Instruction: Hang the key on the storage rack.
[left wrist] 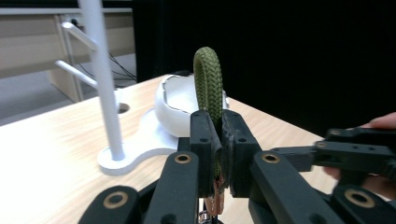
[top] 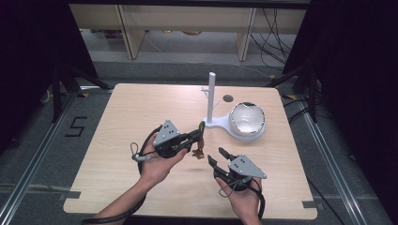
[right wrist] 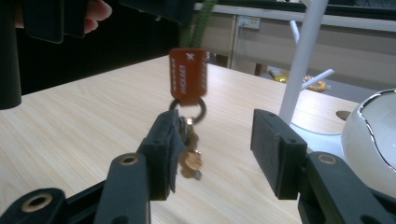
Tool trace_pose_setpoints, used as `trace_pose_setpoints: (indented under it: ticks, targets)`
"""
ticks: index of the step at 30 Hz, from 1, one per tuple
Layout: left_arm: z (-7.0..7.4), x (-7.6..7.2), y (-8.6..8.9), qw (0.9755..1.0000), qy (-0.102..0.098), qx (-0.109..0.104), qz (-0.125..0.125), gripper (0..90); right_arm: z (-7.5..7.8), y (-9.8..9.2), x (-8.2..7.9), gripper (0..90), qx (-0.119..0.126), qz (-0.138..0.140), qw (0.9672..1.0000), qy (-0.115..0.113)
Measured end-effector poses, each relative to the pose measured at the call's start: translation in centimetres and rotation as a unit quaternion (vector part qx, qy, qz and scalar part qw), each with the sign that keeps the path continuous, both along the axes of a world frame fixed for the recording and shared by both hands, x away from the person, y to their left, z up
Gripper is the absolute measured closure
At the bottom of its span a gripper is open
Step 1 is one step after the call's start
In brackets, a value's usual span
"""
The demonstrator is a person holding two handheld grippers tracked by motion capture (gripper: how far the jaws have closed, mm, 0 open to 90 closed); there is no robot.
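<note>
Keychain (right wrist: 187, 77) dangles from the left tongs (top: 199, 136), clamped on its green cord, while the right tongs (top: 218, 156) gape empty nearby.

A pale wooden surface (top: 136, 117) carries a white stand (top: 212, 101) with an upright post and side pegs, its base joined to a white bowl (top: 247, 119), with a "5" floor marking (top: 76, 126) beside it.
</note>
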State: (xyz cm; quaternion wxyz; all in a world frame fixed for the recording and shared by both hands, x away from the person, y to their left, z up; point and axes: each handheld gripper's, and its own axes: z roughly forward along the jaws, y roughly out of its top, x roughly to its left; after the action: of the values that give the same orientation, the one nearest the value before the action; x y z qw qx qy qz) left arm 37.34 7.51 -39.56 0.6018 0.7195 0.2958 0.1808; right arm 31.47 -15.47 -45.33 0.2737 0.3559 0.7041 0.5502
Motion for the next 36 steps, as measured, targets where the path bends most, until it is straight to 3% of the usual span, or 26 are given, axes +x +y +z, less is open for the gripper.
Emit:
trace_pose_setpoints:
  ticks: [9,13,14,15,21,22,24,26,28,30,32,36]
  targets:
    - [0.4,0.8,1.3,0.9990,-0.025,0.010,0.036,83.3,-0.2,-1.7,-0.7,48.0,0.003,-0.020,0.9998,0.002]
    - [0.4,1.2,1.8,0.9978,-0.039,0.019,0.051,83.3,-0.5,-2.2,-0.9,47.8,0.013,-0.029,0.9995,-0.002]
    - [0.4,1.3,1.8,0.9974,-0.041,0.021,0.055,83.3,-0.4,-2.6,-0.9,48.3,-0.003,-0.034,0.9994,-0.010]
    - [0.4,1.4,1.9,0.9971,-0.043,0.022,0.059,83.3,-0.5,-2.6,-1.0,48.9,0.012,-0.034,0.9994,-0.004]
    - [0.5,2.2,2.4,0.9942,-0.069,0.029,0.077,83.3,-0.4,-3.4,-1.4,52.5,0.004,-0.041,0.9992,0.001]
    - [0.5,2.3,2.5,0.9940,-0.069,0.028,0.079,83.3,-0.4,-3.6,-1.5,53.1,-0.003,-0.045,0.9990,-0.004]
    - [0.6,2.6,2.5,0.9932,-0.074,0.030,0.085,83.3,-0.5,-3.6,-1.5,53.9,0.007,-0.042,0.9991,0.001]
    - [0.6,2.9,2.5,0.9926,-0.076,0.029,0.090,83.3,-0.5,-4.0,-1.8,54.9,-0.007,-0.053,0.9985,0.005]
    - [0.5,3.1,2.5,0.9921,-0.078,0.030,0.094,83.3,-0.7,-4.1,-1.8,55.3,0.005,-0.049,0.9987,0.008]
    - [0.6,3.4,2.5,0.9914,-0.081,0.033,0.097,83.3,-0.7,-4.6,-1.8,55.6,-0.015,-0.056,0.9983,-0.003]
    - [0.6,3.6,2.3,0.9910,-0.081,0.034,0.101,83.3,-1.0,-4.5,-2.0,55.7,0.004,-0.054,0.9985,0.011]
    - [0.6,4.2,2.1,0.9898,-0.084,0.038,0.108,83.3,-1.1,-4.8,-2.5,55.7,0.001,-0.071,0.9973,0.019]
